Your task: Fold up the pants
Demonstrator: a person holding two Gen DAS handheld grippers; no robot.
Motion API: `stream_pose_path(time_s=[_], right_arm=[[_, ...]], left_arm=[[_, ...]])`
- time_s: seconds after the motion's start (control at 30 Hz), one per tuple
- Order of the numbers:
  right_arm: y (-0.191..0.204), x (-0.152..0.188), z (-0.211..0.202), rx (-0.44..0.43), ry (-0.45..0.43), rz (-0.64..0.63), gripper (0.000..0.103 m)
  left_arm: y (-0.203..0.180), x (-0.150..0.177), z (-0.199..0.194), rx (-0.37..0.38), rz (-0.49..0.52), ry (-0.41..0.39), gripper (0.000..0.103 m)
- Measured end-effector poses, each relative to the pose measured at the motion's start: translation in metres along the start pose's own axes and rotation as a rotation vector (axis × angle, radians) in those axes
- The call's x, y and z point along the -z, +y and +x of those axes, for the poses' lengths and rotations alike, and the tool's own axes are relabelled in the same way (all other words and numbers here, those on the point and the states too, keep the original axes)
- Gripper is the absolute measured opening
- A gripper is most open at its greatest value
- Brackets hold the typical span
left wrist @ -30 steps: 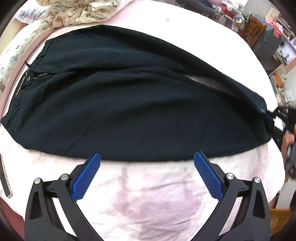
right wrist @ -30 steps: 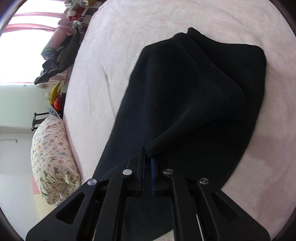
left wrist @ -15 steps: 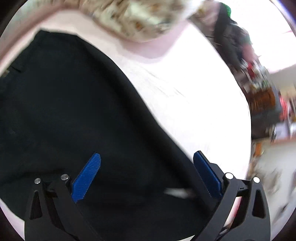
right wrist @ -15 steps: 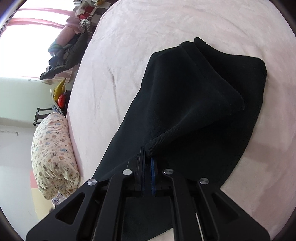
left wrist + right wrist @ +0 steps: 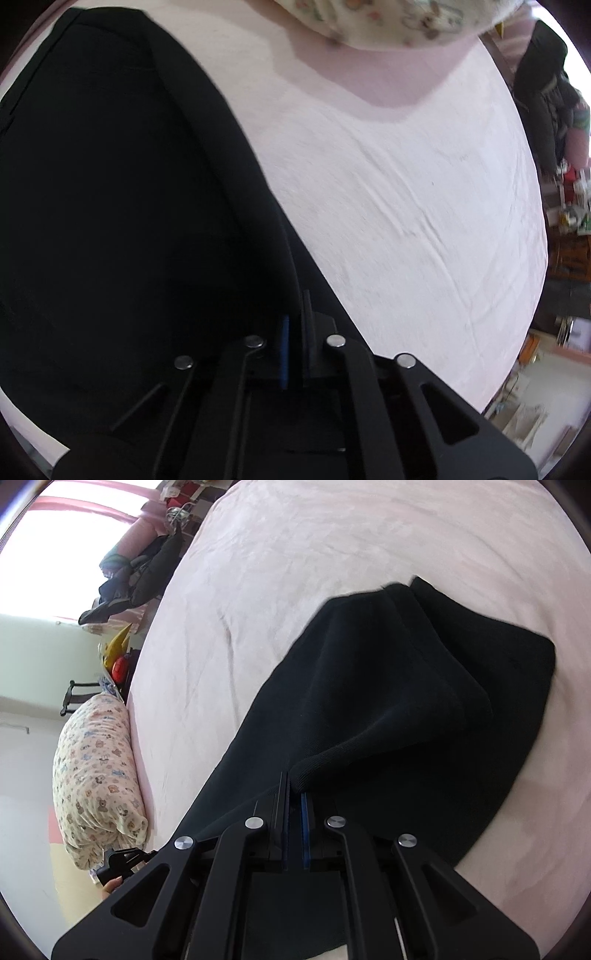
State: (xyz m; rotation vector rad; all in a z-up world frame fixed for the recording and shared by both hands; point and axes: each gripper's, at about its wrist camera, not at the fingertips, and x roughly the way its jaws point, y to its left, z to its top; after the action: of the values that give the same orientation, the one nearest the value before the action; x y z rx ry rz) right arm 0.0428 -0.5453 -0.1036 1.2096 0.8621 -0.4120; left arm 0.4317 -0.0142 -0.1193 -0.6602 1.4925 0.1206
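**Desk:** What's in the frame?

**Photographer:** Black pants [image 5: 388, 709] lie across a bed [image 5: 295, 572] under a pale pink cover, partly doubled over, with one layer of cloth lapped on another at the far end. In the right wrist view the right gripper [image 5: 293, 794] has its jaws pressed together on a ribbed hem of the pants, a cuff by the look of it, held a little off the fabric beneath.

**Desk:** And the other hand?

**Photographer:** That's the news. A second ago the left gripper [image 5: 293, 314] hung with its jaws spread wide over the bare bed, short of the pants' near edge. It has since swung across the garment, and the jaws have just been closing; they now pinch the pants' far edge, where the black cloth meets the pink cover. A thin ridge of fabric runs up out of the jaws.

**Desk:** Meaning?

**Photographer:** Both ends look secured, so I'd judge the next fold can begin: lift and carry one end over the other. The risk, as I read it, is a grip on only one layer, which would let the pants sag open.

**Desk:** Surroundings?

**Photographer:** A floral pillow [image 5: 96, 775] lies at the bed's edge, with a cluttered room beyond.
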Motion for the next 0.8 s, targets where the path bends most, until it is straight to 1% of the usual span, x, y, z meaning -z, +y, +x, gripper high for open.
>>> stream_pose_path(time_s=[0.1, 0.17, 0.23, 0.37, 0.4, 0.47, 0.57, 0.63, 0.67, 0.7, 0.73, 0.77, 0.8], right_arm=[[0.005, -0.006, 0.002, -0.005, -0.007, -0.011, 0.005], [0.009, -0.012, 0.002, -0.014, -0.015, -0.012, 0.005], [0.014, -0.019, 0.001, -0.023, -0.023, -0.024, 0.005], [0.035, -0.042, -0.009, -0.075, -0.058, -0.073, 0.005], [0.042, -0.048, -0.015, -0.099, -0.07, -0.091, 0.005], [0.051, -0.053, -0.026, -0.128, -0.086, -0.124, 0.005], [0.053, -0.05, -0.046, -0.16, -0.093, -0.168, 0.005], [0.042, -0.04, -0.05, -0.131, -0.071, -0.182, 0.005], [0.028, -0.029, -0.047, -0.072, -0.03, -0.178, 0.005], [0.017, -0.024, -0.042, -0.031, -0.003, -0.171, 0.005], [-0.003, -0.012, -0.034, 0.034, 0.042, -0.142, 0.005], [-0.017, -0.005, -0.028, 0.067, 0.068, -0.114, 0.005], [-0.03, 0.002, -0.024, 0.096, 0.087, -0.088, 0.005]], left_arm=[[-0.007, 0.011, -0.007, -0.02, 0.039, -0.054, 0.003], [-0.01, 0.014, -0.016, -0.011, 0.059, -0.088, 0.003], [-0.01, 0.021, -0.03, 0.012, 0.068, -0.121, 0.003], [0.004, 0.041, -0.066, 0.104, 0.031, -0.185, 0.003], [0.01, 0.052, -0.08, 0.132, 0.025, -0.208, 0.003], [0.02, 0.065, -0.098, 0.158, 0.035, -0.241, 0.003], [0.056, 0.107, -0.131, 0.199, 0.041, -0.296, 0.003], [0.083, 0.131, -0.137, 0.183, 0.038, -0.308, 0.003], [0.098, 0.15, -0.135, 0.164, 0.025, -0.301, 0.003], [0.12, 0.167, -0.126, 0.131, -0.01, -0.273, 0.003], [0.13, 0.18, -0.122, 0.106, -0.033, -0.254, 0.003], [0.15, 0.192, -0.108, 0.065, -0.083, -0.222, 0.003], [0.159, 0.197, -0.098, 0.041, -0.105, -0.204, 0.003]])
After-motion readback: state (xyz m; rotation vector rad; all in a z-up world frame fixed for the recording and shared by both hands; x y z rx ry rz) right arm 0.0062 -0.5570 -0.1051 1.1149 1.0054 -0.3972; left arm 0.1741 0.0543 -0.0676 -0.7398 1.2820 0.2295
